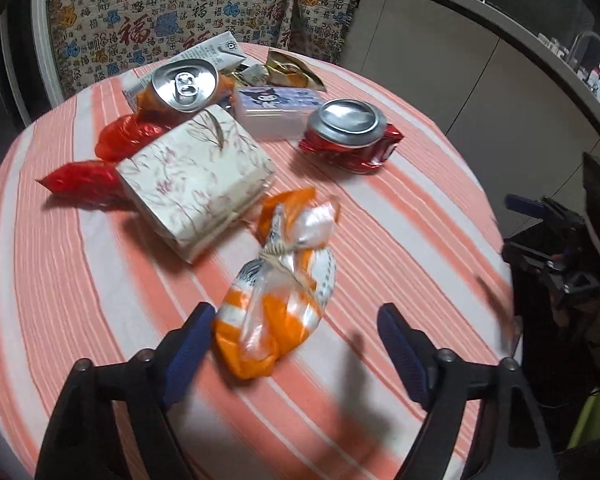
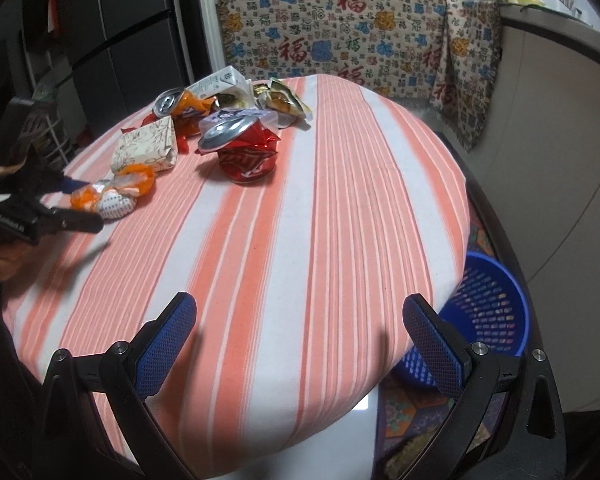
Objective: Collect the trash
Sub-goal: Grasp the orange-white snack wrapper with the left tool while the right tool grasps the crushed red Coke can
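A round table with an orange-and-white striped cloth (image 1: 80, 300) holds a pile of trash. A crumpled orange-and-white plastic bag (image 1: 278, 304) lies nearest; it also shows in the right wrist view (image 2: 112, 194). My left gripper (image 1: 296, 314) is open, its left finger beside the bag. Behind lie a floral paper packet (image 1: 196, 184), red wrappers (image 1: 84, 180), a crushed red can (image 1: 350, 136) (image 2: 244, 152), an orange can (image 1: 184, 88), a purple box (image 1: 278, 110) and a carton (image 1: 212, 54). My right gripper (image 2: 300, 308) is open and empty over the table's near edge.
A blue plastic basket (image 2: 484, 308) stands on the floor at the table's right side. A patterned cloth (image 2: 340, 40) hangs behind the table, with a white counter (image 2: 560, 100) to the right and dark cabinets (image 2: 100, 32) to the left.
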### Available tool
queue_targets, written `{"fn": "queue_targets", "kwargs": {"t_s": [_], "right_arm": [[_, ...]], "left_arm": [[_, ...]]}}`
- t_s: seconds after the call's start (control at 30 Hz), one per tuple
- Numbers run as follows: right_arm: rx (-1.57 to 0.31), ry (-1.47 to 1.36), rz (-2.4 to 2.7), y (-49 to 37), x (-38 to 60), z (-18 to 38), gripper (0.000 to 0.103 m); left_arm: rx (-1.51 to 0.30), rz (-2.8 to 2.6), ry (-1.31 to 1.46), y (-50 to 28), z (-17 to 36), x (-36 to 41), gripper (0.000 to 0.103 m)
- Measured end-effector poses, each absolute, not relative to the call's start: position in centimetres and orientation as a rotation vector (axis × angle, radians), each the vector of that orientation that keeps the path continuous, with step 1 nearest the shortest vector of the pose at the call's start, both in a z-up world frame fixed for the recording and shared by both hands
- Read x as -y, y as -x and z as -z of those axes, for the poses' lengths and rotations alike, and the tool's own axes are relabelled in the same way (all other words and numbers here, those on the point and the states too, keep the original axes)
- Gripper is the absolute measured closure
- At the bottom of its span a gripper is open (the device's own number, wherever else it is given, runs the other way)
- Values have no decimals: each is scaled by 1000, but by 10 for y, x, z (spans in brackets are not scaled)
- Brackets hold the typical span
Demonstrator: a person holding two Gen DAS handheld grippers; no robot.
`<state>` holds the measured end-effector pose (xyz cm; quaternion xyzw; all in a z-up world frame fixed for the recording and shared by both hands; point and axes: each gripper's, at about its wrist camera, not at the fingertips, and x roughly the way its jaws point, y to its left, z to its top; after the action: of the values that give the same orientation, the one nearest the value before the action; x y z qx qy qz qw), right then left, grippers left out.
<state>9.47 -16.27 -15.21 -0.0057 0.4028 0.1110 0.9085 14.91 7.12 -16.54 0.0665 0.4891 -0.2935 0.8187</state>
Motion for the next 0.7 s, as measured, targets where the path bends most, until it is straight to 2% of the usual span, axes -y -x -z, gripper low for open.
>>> {"fn": "queue_targets", "kwargs": {"t_s": [0.3,0.37,0.4,0.43,0.6,0.7], "right_arm": [[-824,40,-435,-160,152,139,0],[-827,91,-488,-179,143,138,0],[-833,126,-520,-190,135,137,0],[-837,148,-544,-197,131,137,0],[-900,144,-648,-240,105,137,0],[-966,42,-646,-258,103,142,0]], "left_arm": [[-985,477,-64,-151,159,-63,21],[-983,469,-66,-149,157,-57,35],[-987,471,-70,-148,158,-52,49],[-996,468,-76,-146,159,-48,55],[-987,416,-65,-134,159,-41,55],[-984,395,-66,-128,160,-38,49]]}}
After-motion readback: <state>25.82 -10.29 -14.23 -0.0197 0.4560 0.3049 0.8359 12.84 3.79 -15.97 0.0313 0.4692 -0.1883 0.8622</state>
